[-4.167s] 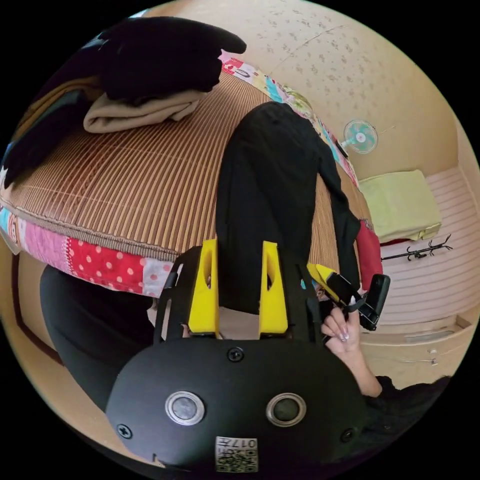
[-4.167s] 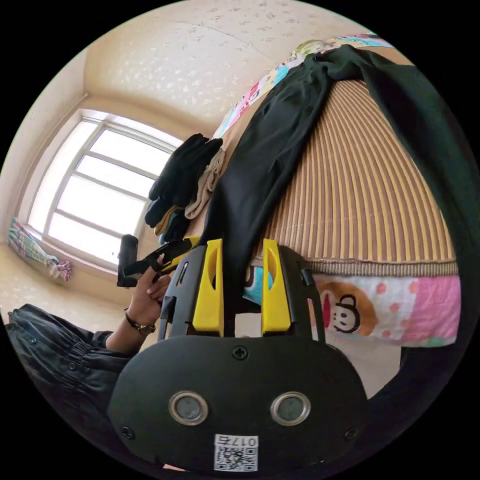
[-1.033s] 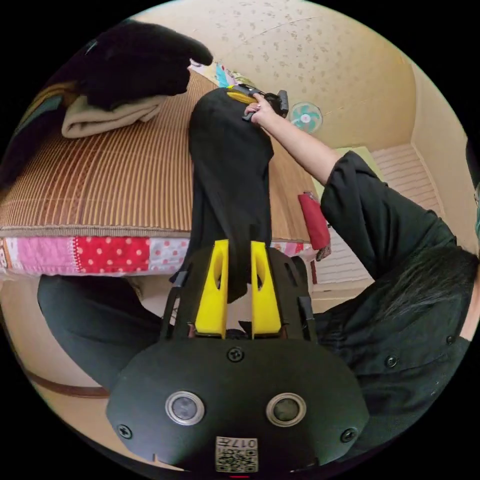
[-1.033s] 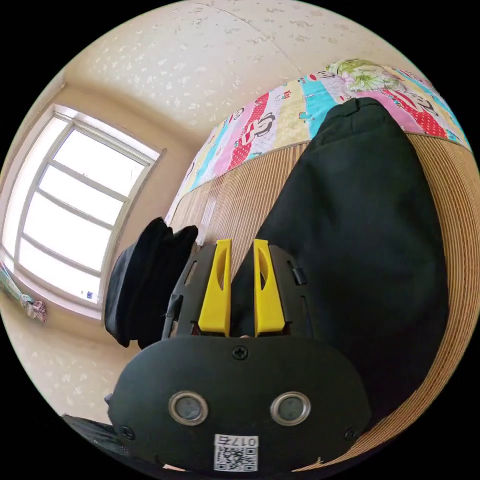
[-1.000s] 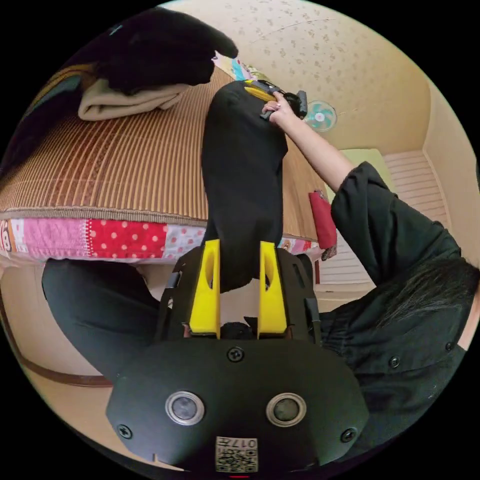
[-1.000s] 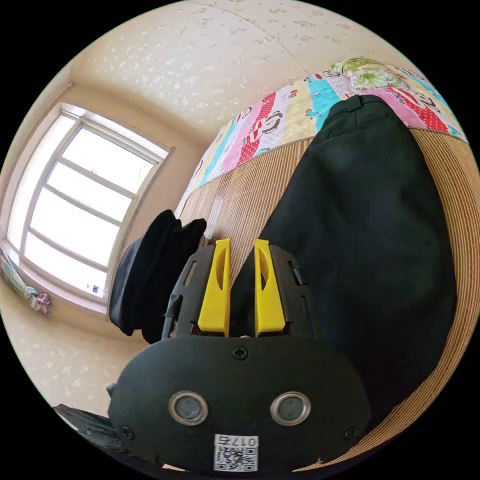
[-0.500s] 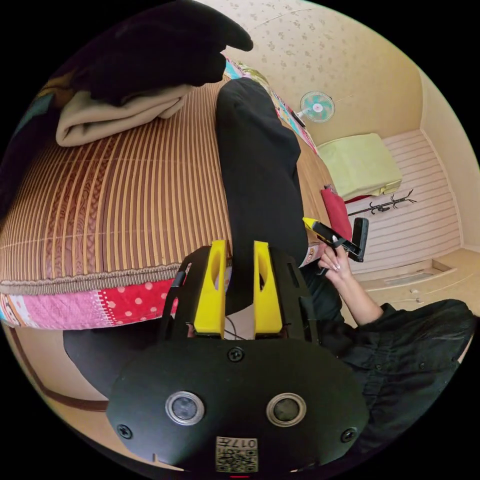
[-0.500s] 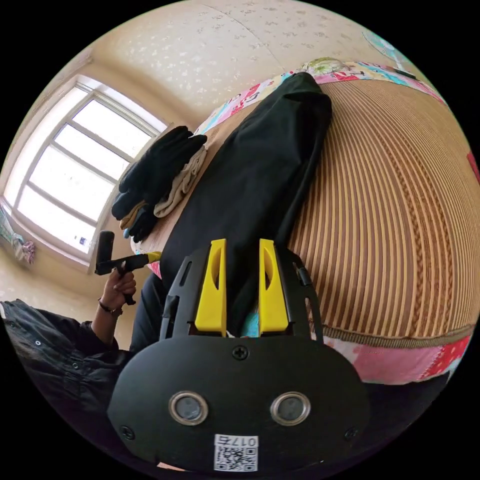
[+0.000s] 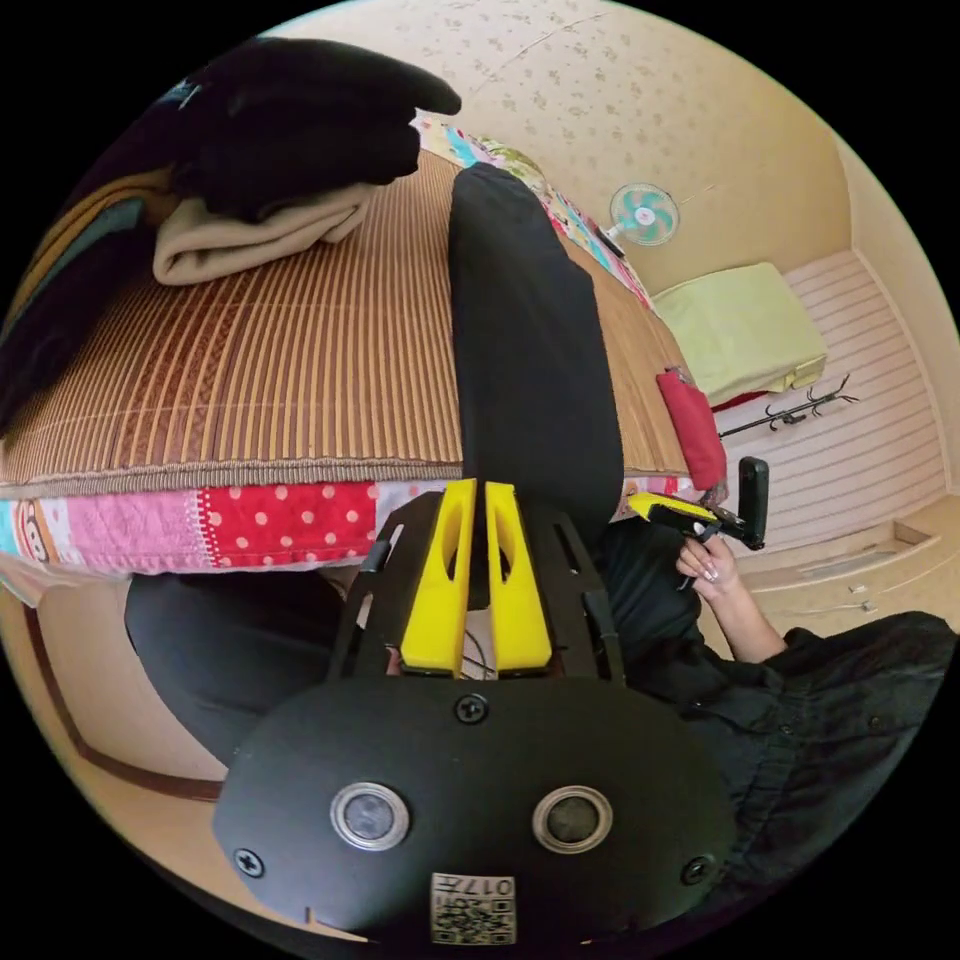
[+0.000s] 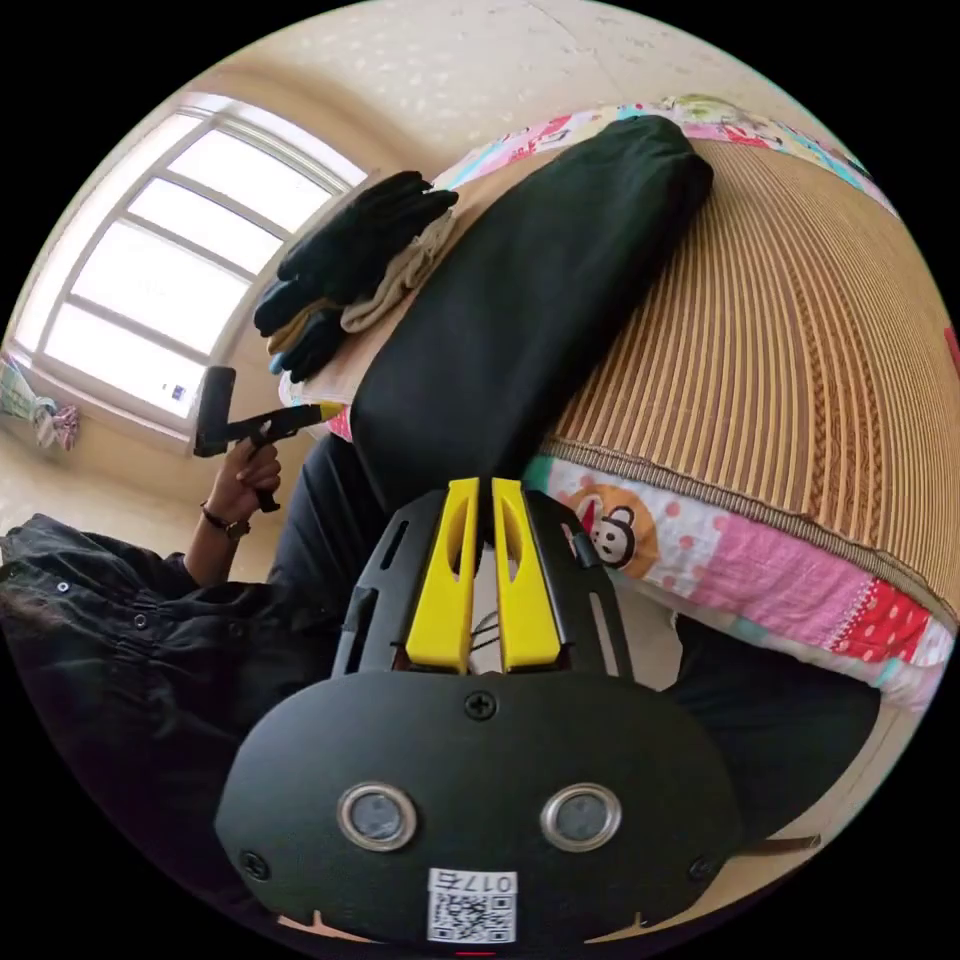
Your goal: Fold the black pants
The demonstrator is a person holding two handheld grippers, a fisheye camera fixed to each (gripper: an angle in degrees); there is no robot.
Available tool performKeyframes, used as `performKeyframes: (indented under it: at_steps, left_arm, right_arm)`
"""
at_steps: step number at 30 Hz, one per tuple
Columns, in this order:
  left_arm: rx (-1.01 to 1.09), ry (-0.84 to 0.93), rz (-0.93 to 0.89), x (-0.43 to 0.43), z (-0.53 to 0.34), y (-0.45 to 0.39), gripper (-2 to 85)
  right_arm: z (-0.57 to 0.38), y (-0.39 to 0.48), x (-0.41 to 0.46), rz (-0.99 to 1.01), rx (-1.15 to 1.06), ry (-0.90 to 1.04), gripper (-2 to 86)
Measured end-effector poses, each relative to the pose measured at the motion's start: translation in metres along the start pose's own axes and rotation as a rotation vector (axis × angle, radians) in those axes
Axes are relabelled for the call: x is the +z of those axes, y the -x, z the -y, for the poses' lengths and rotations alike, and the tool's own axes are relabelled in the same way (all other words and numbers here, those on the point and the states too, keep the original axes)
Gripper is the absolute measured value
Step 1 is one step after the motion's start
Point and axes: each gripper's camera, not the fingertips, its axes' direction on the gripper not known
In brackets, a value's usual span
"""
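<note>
The black pants (image 9: pixel 520 330) lie as one long narrow band across the bamboo mat (image 9: pixel 280 370) on the bed (image 9: pixel 200 520), their far end reaching the mat's far edge at about 12 o'clock in the left gripper view, their near end hanging over the bed's near edge toward the camera. In the right gripper view the black pants (image 10: pixel 520 300) run from 1 o'clock down to the centre and drop past the patchwork quilt (image 10: pixel 720 590) at the mattress edge.

The left tool (image 9: pixel 473 495) has its yellow jaws drawn almost together on the hanging near end of the pants, the cloth pinched in the thin slit between them. The right tool (image 10: pixel 479 492) stands the same way, jaws nearly closed on the pants' lower edge just below the mat's border.

At 10 o'clock in the left gripper view sits a stack of folded clothes (image 9: pixel 260 180), dark pieces over a beige one, well apart from the pants with bare mat between. On the other side, at 3 o'clock, a red cloth (image 9: pixel 693 430) lies at the mat's edge near the pants. The right tool (image 9: pixel 700 512) also shows there at 3 o'clock, gripped by a hand (image 9: pixel 708 572). In the right gripper view the left tool (image 10: pixel 260 425) shows at 9 o'clock under the window (image 10: pixel 170 260), held by the other hand (image 10: pixel 240 480).
</note>
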Motion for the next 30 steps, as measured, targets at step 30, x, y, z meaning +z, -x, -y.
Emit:
performKeyframes:
  at_steps: [30]
  left_arm:
    - [0.0, -0.006, -0.341, -0.004, 0.088, -0.014, 12.9]
  right_arm:
    - [0.025, -0.143, -0.124, 0.215, 0.234, -0.308, 10.6]
